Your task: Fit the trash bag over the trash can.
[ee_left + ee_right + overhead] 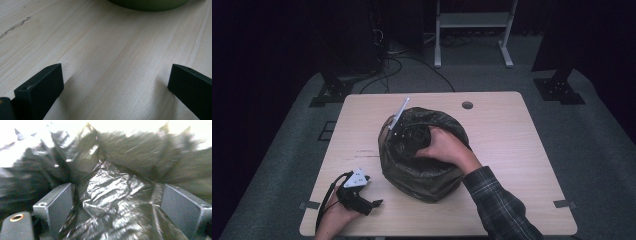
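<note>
A round green bin [422, 175] lined with a crinkled, glossy black bag [437, 125] sits at the centre of the wooden table [522, 150]. The bag's rim folds over the bin's edge. A white stick [399, 114] pokes up at the bin's 11 o'clock. The right hand [447, 147] reaches into the bin, hiding the right gripper [117, 195]; in the right gripper view its jaws stand wide over blurred bag folds. At the table's 7 o'clock, the left gripper [116, 80] rests with jaws wide, holding nothing, with the bin's base cut off ahead.

Black tongs [377, 203] trail cable; right sleeve [499, 207] dark plaid.
</note>
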The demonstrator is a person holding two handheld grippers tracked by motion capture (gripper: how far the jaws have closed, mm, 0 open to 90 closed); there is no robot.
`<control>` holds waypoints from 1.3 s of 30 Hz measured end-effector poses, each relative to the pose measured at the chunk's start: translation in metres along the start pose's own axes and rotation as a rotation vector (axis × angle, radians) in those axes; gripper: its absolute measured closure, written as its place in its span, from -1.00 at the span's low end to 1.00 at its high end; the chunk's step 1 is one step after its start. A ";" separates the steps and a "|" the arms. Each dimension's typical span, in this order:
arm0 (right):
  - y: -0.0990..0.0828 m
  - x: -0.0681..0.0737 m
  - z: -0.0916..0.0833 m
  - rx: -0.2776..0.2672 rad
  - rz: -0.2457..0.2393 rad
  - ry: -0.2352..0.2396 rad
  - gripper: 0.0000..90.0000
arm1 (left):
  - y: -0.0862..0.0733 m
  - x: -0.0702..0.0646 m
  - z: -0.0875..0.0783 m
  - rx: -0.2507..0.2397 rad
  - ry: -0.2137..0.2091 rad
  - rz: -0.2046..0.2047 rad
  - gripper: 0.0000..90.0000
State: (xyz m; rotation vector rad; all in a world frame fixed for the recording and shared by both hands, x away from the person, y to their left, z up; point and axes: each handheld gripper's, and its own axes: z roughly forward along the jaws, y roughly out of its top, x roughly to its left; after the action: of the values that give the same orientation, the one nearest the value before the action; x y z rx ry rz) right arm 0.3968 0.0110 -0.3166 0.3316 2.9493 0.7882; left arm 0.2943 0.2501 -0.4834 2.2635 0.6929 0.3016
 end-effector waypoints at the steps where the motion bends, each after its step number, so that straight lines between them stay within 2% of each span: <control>1: 0.000 0.000 -0.005 -0.009 0.006 -0.004 -0.79 | 0.000 0.000 0.000 0.000 0.000 0.000 -1.00; 4: -0.003 -0.005 -0.020 -0.033 0.015 -0.031 -0.79 | 0.000 0.000 0.000 -0.001 0.000 -0.001 -1.00; 9: -0.014 -0.022 -0.030 -0.019 0.077 -0.080 -0.79 | 0.000 0.000 0.000 0.000 0.000 0.000 -1.00; 16: -0.017 -0.032 -0.011 0.047 0.121 -0.095 -0.79 | 0.000 0.000 0.000 0.000 0.000 0.000 -1.00; 19: -0.016 -0.033 0.000 0.080 0.121 -0.082 -0.79 | 0.000 0.000 0.000 0.000 0.000 0.000 -1.00; 20: -0.015 -0.032 0.003 0.089 0.116 -0.095 -0.79 | 0.000 0.000 0.000 0.000 0.000 0.000 -1.00; 23: -0.014 -0.031 0.006 0.091 0.108 -0.090 -0.79 | 0.000 0.000 0.000 0.000 0.000 0.000 -1.00; 29: -0.013 -0.026 -0.006 0.040 0.100 -0.082 -0.79 | 0.000 0.000 0.000 0.000 0.000 0.000 -1.00; 31: -0.012 -0.015 -0.011 0.009 0.075 -0.055 -0.79 | 0.000 0.000 0.000 0.000 -0.001 0.000 -1.00; 36: -0.007 0.005 0.000 0.025 0.027 -0.007 -0.79 | 0.000 0.000 0.000 0.000 -0.001 0.000 -1.00; 39: -0.006 0.010 0.006 0.031 0.018 0.008 -0.79 | 0.000 0.000 0.000 0.000 0.000 0.000 -1.00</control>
State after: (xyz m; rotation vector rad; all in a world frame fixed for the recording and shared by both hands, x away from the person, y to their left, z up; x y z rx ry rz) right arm 0.3870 0.0112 -0.3250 0.3584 2.9725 0.7476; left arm 0.2942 0.2501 -0.4834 2.2637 0.6923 0.3012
